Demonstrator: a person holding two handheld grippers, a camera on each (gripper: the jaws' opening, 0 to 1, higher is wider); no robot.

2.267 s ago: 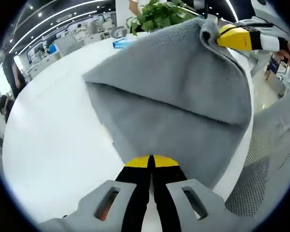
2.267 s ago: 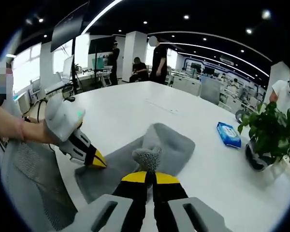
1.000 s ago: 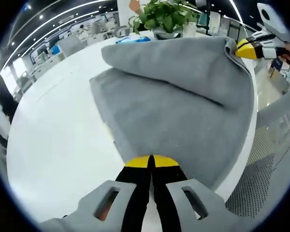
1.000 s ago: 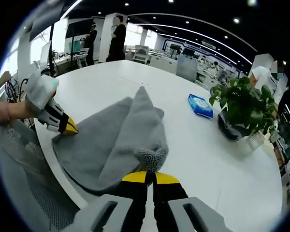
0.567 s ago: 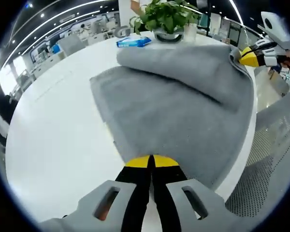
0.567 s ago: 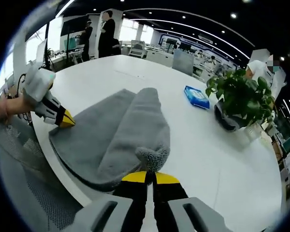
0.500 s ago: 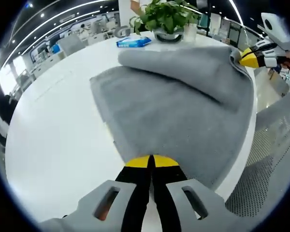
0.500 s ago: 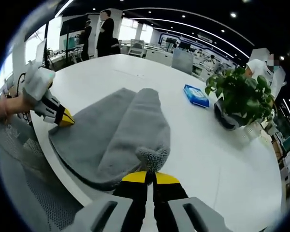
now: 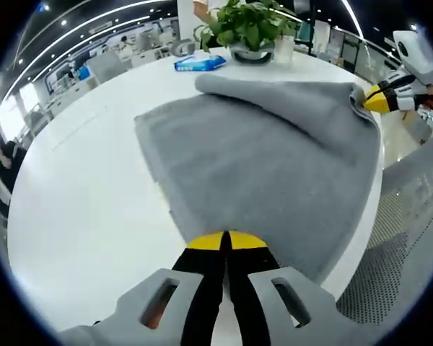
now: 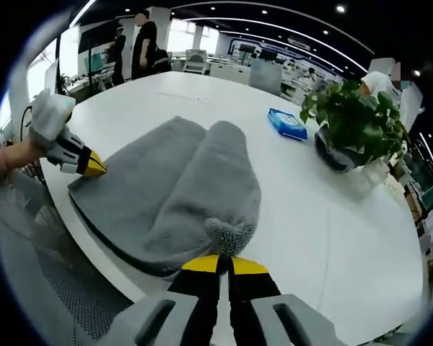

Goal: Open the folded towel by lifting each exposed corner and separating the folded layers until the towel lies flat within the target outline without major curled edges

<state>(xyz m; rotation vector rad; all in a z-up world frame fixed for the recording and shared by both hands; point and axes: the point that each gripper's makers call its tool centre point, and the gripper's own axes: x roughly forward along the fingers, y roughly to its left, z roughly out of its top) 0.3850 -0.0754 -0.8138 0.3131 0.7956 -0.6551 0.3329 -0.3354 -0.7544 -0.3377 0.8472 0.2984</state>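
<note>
A grey towel (image 9: 260, 155) lies on the white round table (image 9: 79, 187), one layer still folded over along its far side. My left gripper (image 9: 226, 241) is shut on the towel's near corner at the table edge. My right gripper (image 10: 226, 264) is shut on another corner of the grey towel (image 10: 166, 194), holding it low over the table. In the left gripper view the right gripper (image 9: 379, 101) appears at the right, pinching that corner. In the right gripper view the left gripper (image 10: 86, 166) appears at the left on its corner.
A potted plant (image 10: 353, 130) and a blue wipes pack (image 10: 287, 124) stand on the far part of the table. A mesh chair (image 9: 411, 238) is close beside the table edge. People stand in the office behind (image 10: 141, 43).
My right gripper has carried its corner outward and down, so the raised fold has flattened and the towel has spread wider. My left gripper has kept its hold in place.
</note>
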